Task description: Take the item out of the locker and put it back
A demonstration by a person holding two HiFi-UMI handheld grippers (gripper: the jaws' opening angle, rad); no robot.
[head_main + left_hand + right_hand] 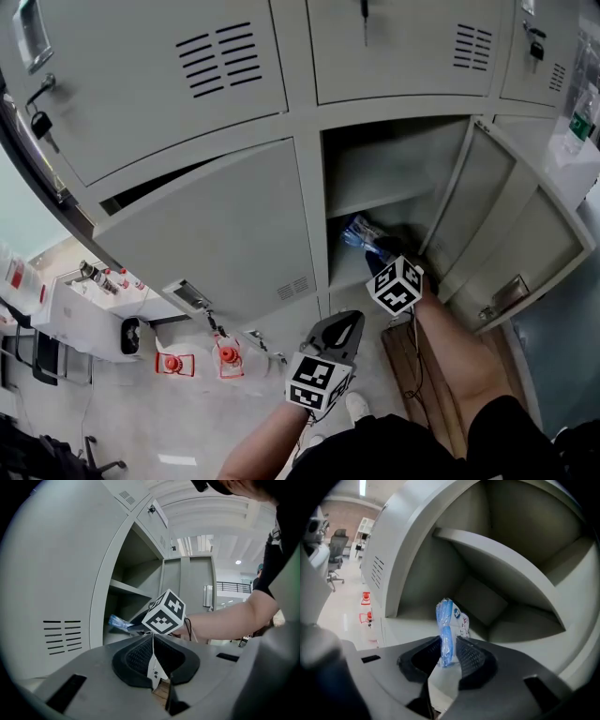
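Nearest the person, the left gripper (152,641) hangs low in front of the closed lower door, well apart from the work. Its jaws are pressed together on nothing (only a white slip shows at the seam between the pads), so it has no part in this step.

Further out, the right gripper (449,645) reaches into the mouth of the open locker (394,169). Its jaws are clamped on the lower end of a blue packet (445,618), 1 pad on each flat face. The packet sticks straight out ahead of the jaws with its long axis in line with them, free end pointing inward and a little up. The right hand is the 1 that carries the task; the left is much farther from the opening.

Beyond the packet lie the bare locker floor (520,627) and, above it, the shelf (501,550), so the packet is in the lower of the 2 spaces, near the front edge. I cannot tell whether its free end touches anything. The door (511,234) stands swung open to the right, clear of the arm.

Whichever way the packet goes next, the move runs along that same axis: straight in to set it down, straight back to draw it out.
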